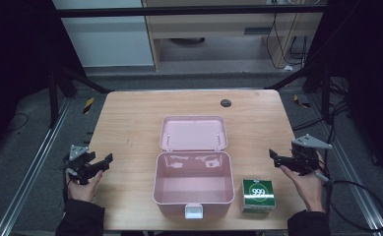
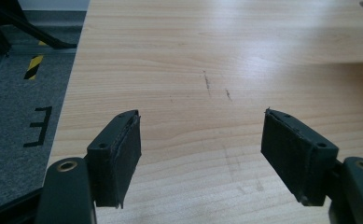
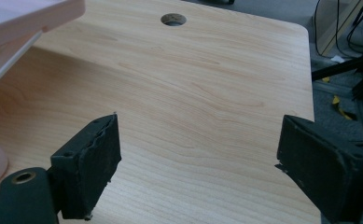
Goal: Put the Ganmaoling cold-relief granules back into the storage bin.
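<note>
In the right gripper view the pink box point(image 3: 11, 28) is cut off by the left edge, only a lid corner and a curved wall in frame. In the high view the lettering on the green carton point(image 1: 258, 194) beyond "999" is too small to read, and the worktop point(image 1: 130, 123) hole's inside is dark

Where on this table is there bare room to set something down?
Bare wood runs left of the open pink box, from the left gripper to the far edge, and behind the lid around the cable hole. The near right is tighter: the green carton sits beside the box, near the right gripper.
</note>
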